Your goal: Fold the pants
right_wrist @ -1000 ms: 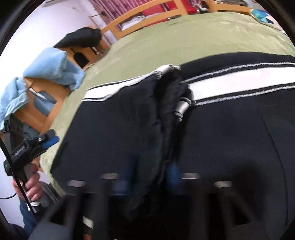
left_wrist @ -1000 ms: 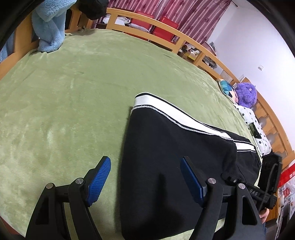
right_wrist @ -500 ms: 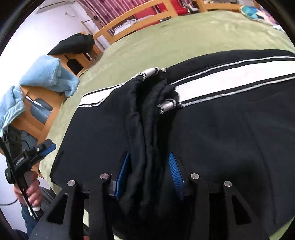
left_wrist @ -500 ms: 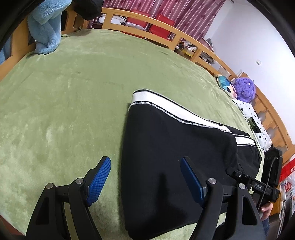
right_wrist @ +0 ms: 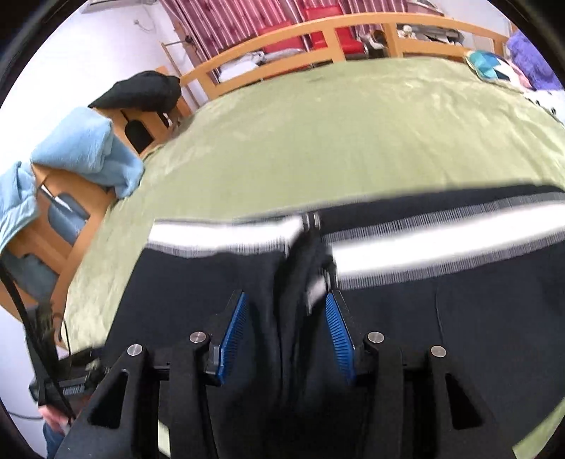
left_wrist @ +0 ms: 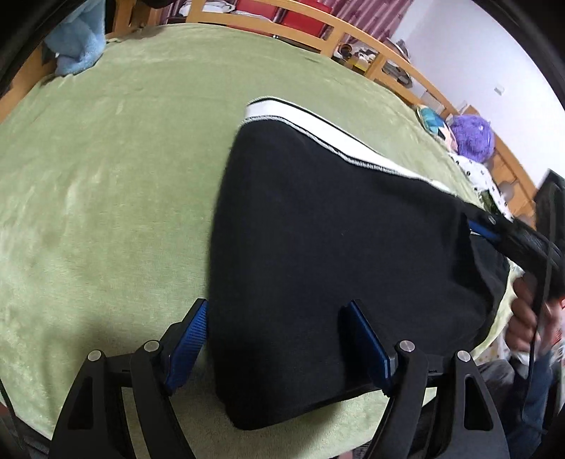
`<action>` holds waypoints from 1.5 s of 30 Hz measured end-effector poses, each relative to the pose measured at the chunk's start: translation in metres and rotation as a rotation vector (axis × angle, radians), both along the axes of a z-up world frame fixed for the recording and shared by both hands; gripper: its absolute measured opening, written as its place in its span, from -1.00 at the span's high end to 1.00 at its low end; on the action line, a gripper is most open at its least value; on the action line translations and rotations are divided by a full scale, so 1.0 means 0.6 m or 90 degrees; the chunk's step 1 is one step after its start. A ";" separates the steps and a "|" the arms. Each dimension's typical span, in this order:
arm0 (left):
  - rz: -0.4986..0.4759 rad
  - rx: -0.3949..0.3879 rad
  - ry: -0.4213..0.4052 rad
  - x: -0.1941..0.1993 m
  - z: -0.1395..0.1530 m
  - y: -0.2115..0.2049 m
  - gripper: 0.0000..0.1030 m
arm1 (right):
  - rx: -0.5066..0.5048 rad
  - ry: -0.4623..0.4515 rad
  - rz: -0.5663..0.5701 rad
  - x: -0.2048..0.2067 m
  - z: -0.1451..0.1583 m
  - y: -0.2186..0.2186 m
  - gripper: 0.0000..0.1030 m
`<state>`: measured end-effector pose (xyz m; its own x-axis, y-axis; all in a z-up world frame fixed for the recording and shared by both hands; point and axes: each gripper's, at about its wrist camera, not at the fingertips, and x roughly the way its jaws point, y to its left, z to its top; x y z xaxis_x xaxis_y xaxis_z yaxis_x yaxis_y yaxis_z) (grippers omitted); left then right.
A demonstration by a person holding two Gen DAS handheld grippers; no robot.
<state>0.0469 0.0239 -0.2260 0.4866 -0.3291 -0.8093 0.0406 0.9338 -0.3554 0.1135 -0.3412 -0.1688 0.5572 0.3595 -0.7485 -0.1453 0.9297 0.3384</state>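
Green blanket-covered bed [left_wrist: 123, 159], wooden bed rail [right_wrist: 317, 28], striped maroon curtains [right_wrist: 226, 17], white wall [left_wrist: 459, 53]

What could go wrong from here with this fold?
1. The right gripper straddles a bunched ridge of the black pants with its jaws apart; closing now may pinch only some layers, and the fold could slip.
2. The left gripper is open over the folded corner at the edge of the green blanket; a pull might drag that corner off the bed.
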 end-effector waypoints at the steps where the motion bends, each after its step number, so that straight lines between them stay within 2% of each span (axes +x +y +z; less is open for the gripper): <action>1: 0.007 -0.006 0.002 -0.002 0.001 0.007 -0.49 | 0.000 -0.005 -0.004 0.018 0.001 -0.002 0.10; 3: 0.017 -0.013 0.011 -0.007 0.002 0.020 -0.49 | -0.017 -0.003 -0.017 0.056 -0.013 -0.003 0.15; 5: 0.020 -0.013 0.012 -0.015 0.007 0.036 -0.49 | -0.033 0.036 -0.015 0.096 -0.049 -0.001 0.32; 7: 0.025 -0.003 0.009 -0.024 0.017 0.045 -0.49 | 0.005 0.069 -0.022 0.117 -0.085 -0.011 0.34; 10: 0.037 0.005 -0.006 -0.026 0.034 0.051 -0.49 | 0.069 0.085 -0.045 0.122 -0.092 -0.029 0.33; 12: 0.042 -0.003 -0.016 -0.019 0.044 0.051 -0.49 | 0.075 0.075 -0.049 0.110 -0.070 -0.039 0.32; 14: 0.041 -0.010 -0.019 -0.008 0.047 0.046 -0.49 | 0.045 0.039 -0.058 0.083 -0.036 -0.055 0.30; 16: 0.040 -0.006 -0.019 0.005 0.047 0.039 -0.49 | 0.005 0.001 -0.077 0.055 -0.005 -0.076 0.20; 17: 0.041 -0.002 -0.019 0.012 0.045 0.035 -0.49 | -0.008 -0.016 -0.094 0.035 0.013 -0.099 0.09; 18: 0.044 0.001 -0.017 0.020 0.042 0.031 -0.49 | -0.009 -0.024 -0.113 0.016 0.024 -0.124 -0.01; 21: 0.057 -0.004 0.014 0.037 0.022 0.029 -0.49 | 0.028 -0.022 -0.142 -0.032 0.033 -0.190 -0.04; 25: 0.075 -0.045 0.041 0.032 -0.010 0.033 -0.49 | 0.062 0.012 -0.150 -0.090 0.015 -0.239 -0.05; 28: 0.083 -0.060 0.036 0.029 -0.014 0.036 -0.49 | 0.036 0.027 -0.143 -0.119 -0.004 -0.234 -0.05; 32: 0.069 -0.068 0.025 0.061 -0.007 0.036 -0.49 | 0.000 0.035 -0.207 -0.152 -0.030 -0.286 -0.05; 37: 0.038 -0.037 0.034 0.120 -0.019 0.014 -0.44 | 0.038 0.048 -0.330 -0.167 -0.057 -0.384 -0.05; 40: 0.036 -0.032 0.034 0.134 -0.023 0.012 -0.31 | 0.013 0.060 -0.385 -0.165 -0.073 -0.425 -0.08; 43: 0.031 -0.051 0.052 0.151 -0.025 0.013 -0.31 | 0.073 0.070 -0.394 -0.150 -0.104 -0.464 -0.11; 45: 0.017 -0.052 0.058 0.165 -0.026 0.010 -0.31 | 0.101 0.073 -0.382 -0.131 -0.119 -0.480 -0.28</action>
